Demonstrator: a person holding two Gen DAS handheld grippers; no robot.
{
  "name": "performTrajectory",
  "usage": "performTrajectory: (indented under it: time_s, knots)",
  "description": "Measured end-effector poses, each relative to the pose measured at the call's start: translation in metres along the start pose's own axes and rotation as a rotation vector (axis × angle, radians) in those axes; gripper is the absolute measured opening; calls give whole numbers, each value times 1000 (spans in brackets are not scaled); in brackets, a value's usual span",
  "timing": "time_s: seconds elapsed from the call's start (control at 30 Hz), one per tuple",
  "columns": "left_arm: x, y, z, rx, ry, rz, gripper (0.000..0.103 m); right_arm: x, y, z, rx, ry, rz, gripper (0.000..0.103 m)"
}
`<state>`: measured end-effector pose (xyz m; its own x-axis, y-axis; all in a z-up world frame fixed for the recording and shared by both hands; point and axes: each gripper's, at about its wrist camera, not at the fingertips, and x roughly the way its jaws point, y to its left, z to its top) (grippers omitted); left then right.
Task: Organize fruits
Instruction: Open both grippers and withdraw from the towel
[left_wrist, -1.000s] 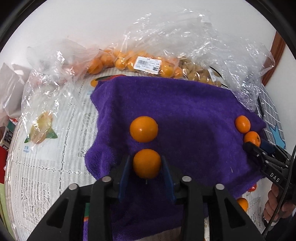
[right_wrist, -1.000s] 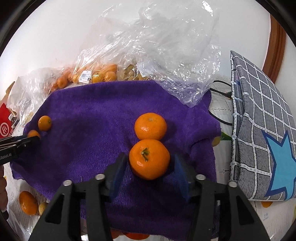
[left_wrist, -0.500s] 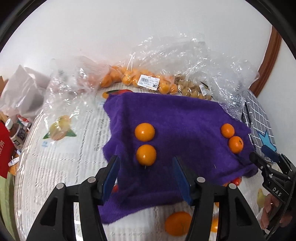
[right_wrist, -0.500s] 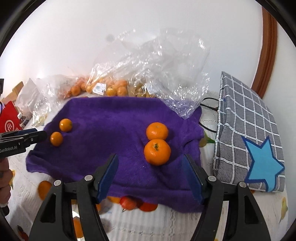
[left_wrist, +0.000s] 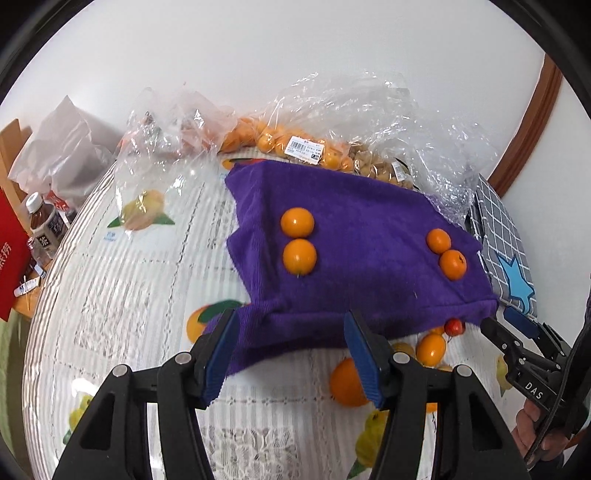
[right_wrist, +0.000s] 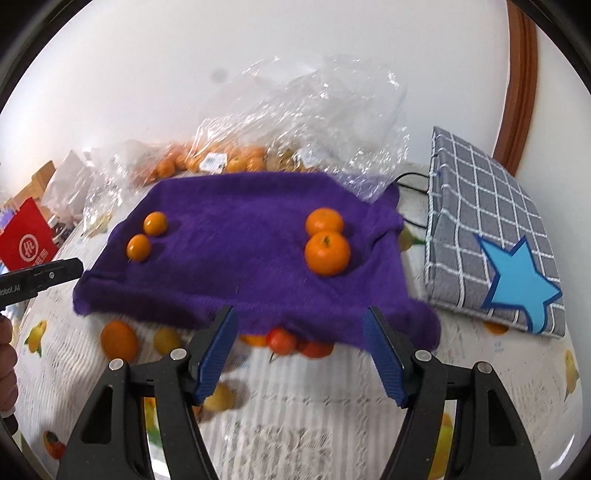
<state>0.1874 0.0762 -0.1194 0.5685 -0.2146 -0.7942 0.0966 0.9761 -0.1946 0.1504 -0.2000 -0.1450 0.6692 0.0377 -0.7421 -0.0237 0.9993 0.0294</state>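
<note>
Oranges (left_wrist: 299, 257) (right_wrist: 327, 253) released onto purple towel (left_wrist: 369, 236); both grippers (left_wrist: 291, 354) (right_wrist: 301, 354) backed off since (fingers apart, empty)

A grey checked cushion (right_wrist: 484, 236) with a blue star is lying ahead-right of the right gripper; a red card (right_wrist: 27, 240), possibly packaging, is standing far left.
</note>
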Motion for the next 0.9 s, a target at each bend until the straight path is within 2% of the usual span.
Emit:
performTrajectory:
  time_s: [0.53, 0.77, 0.9]
  knots:
    - [1, 2, -19, 8, 38, -2, 57, 1, 12, -26, -18, 47, 42, 64]
    - [-2, 11, -25, -8, 38, 20, 57, -1, 10, -30, -4, 47, 51, 64]
    - [-3, 21, -32, -30, 50, 42, 57, 1, 11, -36, -4, 56, 54, 60]
